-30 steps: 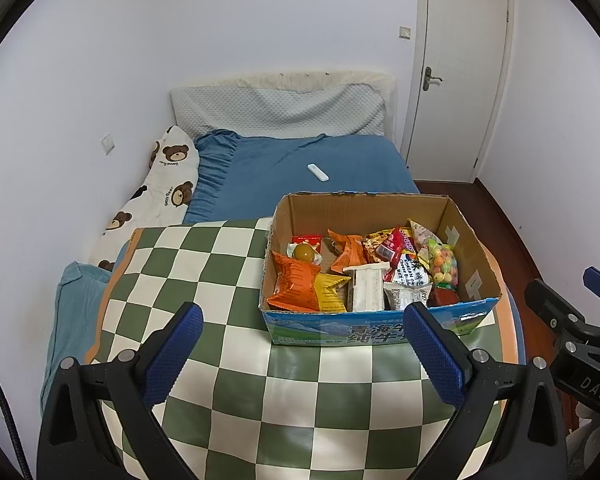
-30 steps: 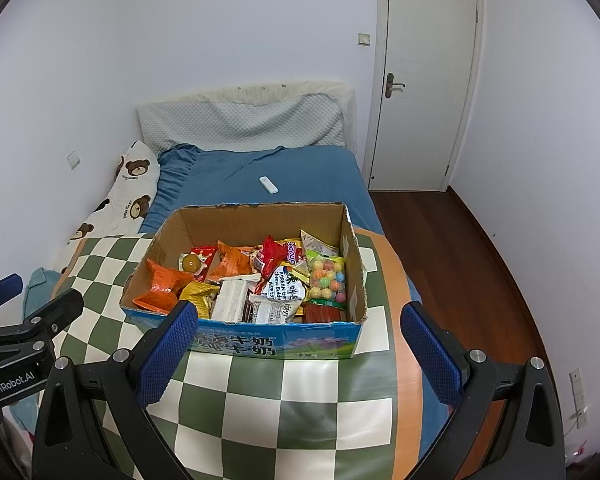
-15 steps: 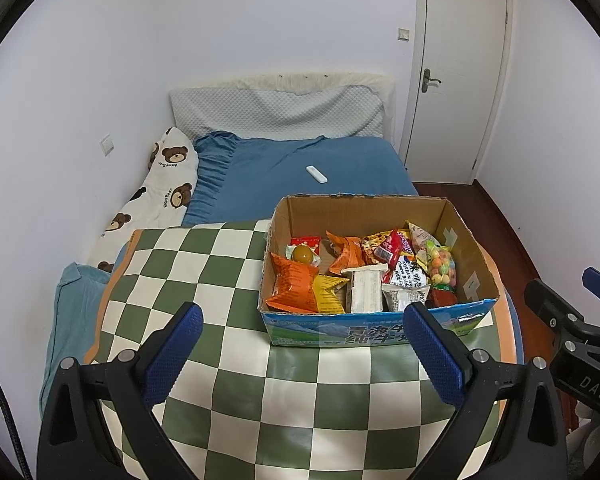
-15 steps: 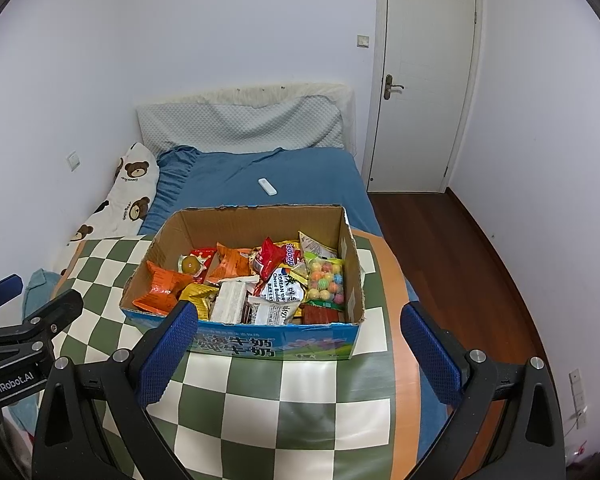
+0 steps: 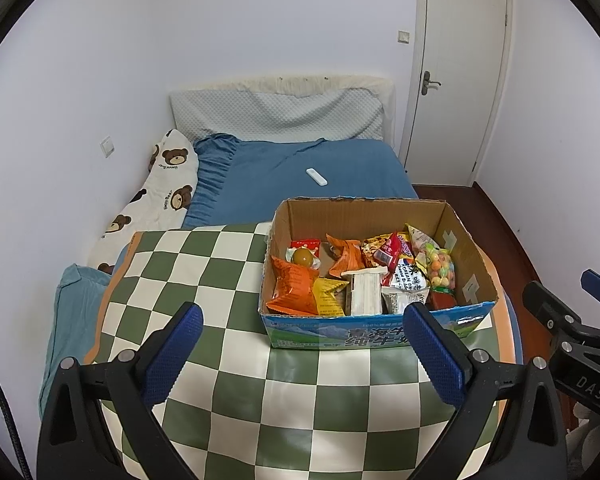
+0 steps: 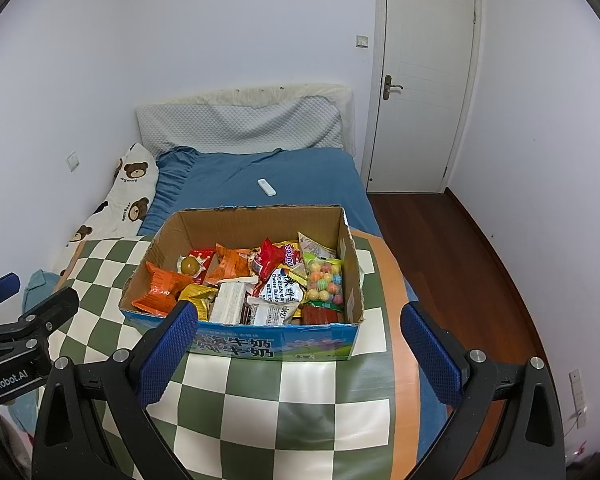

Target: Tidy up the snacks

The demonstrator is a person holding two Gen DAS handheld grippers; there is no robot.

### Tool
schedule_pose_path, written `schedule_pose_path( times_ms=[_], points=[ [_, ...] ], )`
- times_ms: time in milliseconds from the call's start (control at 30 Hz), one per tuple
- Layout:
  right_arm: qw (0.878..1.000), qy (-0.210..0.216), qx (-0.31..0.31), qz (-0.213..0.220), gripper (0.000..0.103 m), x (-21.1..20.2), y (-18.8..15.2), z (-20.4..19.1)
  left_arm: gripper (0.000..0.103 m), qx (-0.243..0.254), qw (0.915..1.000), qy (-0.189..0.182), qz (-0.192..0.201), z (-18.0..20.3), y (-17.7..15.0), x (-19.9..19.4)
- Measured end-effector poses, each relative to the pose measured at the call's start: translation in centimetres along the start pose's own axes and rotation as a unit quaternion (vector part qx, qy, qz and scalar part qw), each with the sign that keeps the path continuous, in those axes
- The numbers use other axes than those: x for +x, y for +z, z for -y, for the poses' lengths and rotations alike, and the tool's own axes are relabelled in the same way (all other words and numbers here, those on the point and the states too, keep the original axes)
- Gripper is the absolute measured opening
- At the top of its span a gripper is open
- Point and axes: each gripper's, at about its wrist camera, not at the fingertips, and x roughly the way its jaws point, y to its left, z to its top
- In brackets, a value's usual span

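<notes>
- We see a bed [image 5: 300, 168] with blue bedding against the far wall; nearer to us a green-and-white checkered cloth [image 5: 204, 280] covers a surface.
- A cardboard box [image 5: 372, 212] stands on the right part of the cloth; the snacks [image 5: 360, 276] all lie inside it in a loose jumble; none lies on the cloth.
- This fits snacks already gathered, or snacks waiting to be sorted out; we cannot tell which.
- Our left gripper [image 5: 300, 348] hovers near the box's near wall, spread wide and empty; our right gripper [image 6: 300, 344] does likewise.
- For any pick, we judge it best to pinch a packet's crimped edge, such as the orange packet [image 5: 294, 284] at the near left; filled middles may crush.
</notes>
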Motion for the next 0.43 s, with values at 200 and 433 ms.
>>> schedule_pose_path(
  times_ms=[200, 433],
  points=[
    [1.000, 0.000, 0.001, 0.000, 0.103, -0.10, 0.01, 0.06, 0.103, -0.001, 1.0000, 0.000, 0.000, -0.01, -0.06, 0.00],
    [1.000, -0.001, 0.001, 0.000, 0.103, -0.08, -0.01, 0.03, 0.103, 0.000, 1.0000, 0.004, 0.006, 0.02, 0.27, -0.12]
  ],
)
